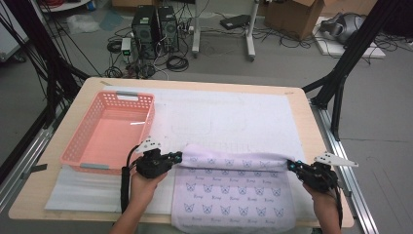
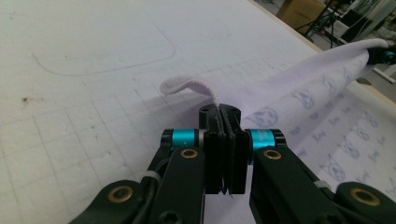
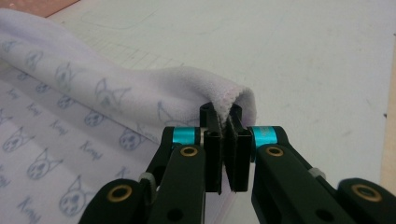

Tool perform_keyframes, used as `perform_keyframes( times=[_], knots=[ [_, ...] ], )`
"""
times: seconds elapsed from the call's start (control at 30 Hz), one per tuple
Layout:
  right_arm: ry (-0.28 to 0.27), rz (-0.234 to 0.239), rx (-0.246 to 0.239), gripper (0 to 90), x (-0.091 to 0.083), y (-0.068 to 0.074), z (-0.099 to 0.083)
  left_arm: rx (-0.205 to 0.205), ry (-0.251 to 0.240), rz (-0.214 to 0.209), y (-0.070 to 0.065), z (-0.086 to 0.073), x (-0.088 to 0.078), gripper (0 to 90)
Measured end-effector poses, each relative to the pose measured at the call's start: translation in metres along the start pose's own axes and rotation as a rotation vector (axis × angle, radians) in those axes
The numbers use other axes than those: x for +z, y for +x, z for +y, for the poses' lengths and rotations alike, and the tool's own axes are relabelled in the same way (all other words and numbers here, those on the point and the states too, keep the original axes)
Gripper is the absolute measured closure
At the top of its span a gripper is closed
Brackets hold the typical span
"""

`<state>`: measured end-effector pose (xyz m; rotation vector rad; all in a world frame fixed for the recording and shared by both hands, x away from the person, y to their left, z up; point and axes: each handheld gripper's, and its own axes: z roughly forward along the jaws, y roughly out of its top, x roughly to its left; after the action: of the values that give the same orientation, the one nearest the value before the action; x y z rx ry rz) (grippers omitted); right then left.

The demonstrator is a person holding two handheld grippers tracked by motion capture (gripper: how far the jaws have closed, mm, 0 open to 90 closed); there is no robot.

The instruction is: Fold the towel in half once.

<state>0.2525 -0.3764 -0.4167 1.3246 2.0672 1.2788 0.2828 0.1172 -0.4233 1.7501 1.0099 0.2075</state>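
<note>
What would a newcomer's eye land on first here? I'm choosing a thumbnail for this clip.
First, the pale lilac towel printed with little cat faces, spread at the table's near edge, its far edge lifted into a roll. The left tool and right tool each pinch one corner of that roll, jaws shut on the fabric. Next, the pink basket at the left of the white mat.

A light wooden tabletop [image 1: 311,122] with rounded corners stands on a grey floor [image 1: 292,63]. Beyond its far edge, two black computer towers [image 1: 155,29] sit among tangled cables [image 1: 178,62]. White stand legs [image 1: 251,41] rise nearby, and a cardboard box [image 1: 292,17] rests far right. Black frame struts [image 1: 348,58] slant at both sides, with metal rails [image 1: 341,151] along the edges.
</note>
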Motion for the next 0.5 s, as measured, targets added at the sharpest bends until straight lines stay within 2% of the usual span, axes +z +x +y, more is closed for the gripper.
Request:
perform_keyframes(
  times=[0.07, 0.13, 0.17, 0.2, 0.23, 0.27, 0.33, 0.4, 0.5],
  knots=[
    [0.022, 0.005, -0.001, 87.1, -0.004, 0.002, -0.005, 0.013, 0.031, -0.002, -0.004, -0.007, -0.002, 87.7],
    [0.056, 0.007, -0.004, 86.9, -0.004, 0.003, -0.012, 0.046, 0.076, -0.007, -0.007, -0.013, -0.001, 87.3],
    [0.104, 0.004, -0.01, 85.9, -0.002, 0.004, -0.017, 0.044, 0.091, -0.014, -0.006, -0.015, 0.001, 84.1],
    [0.131, 0.004, -0.013, 81.8, -0.001, 0.005, -0.019, 0.035, 0.093, -0.019, -0.005, -0.015, 0.002, 74.4],
    [0.135, 0.003, -0.016, 73.4, -0.001, 0.004, -0.021, 0.024, 0.091, -0.013, -0.005, -0.014, 0.003, 63.8],
    [0.122, 0.001, 0.007, 66.7, -0.002, 0.004, -0.021, 0.022, 0.077, -0.006, -0.005, -0.012, 0.004, 56.7],
    [0.076, 0.008, 0.049, 59.7, -0.007, 0.001, -0.017, 0.004, 0.046, -0.001, -0.003, -0.004, 0.006, 48.6],
    [0.022, 0.009, 0.08, 55.1, -0.01, -0.001, -0.008, -0.011, 0.038, -0.004, 0.002, 0.005, 0.012, 46.9],
    [-0.004, -0.001, 0.088, 53.3, -0.008, -0.004, 0.008, -0.031, 0.061, 0.004, 0.007, 0.011, 0.028, 46.5]
  ],
)
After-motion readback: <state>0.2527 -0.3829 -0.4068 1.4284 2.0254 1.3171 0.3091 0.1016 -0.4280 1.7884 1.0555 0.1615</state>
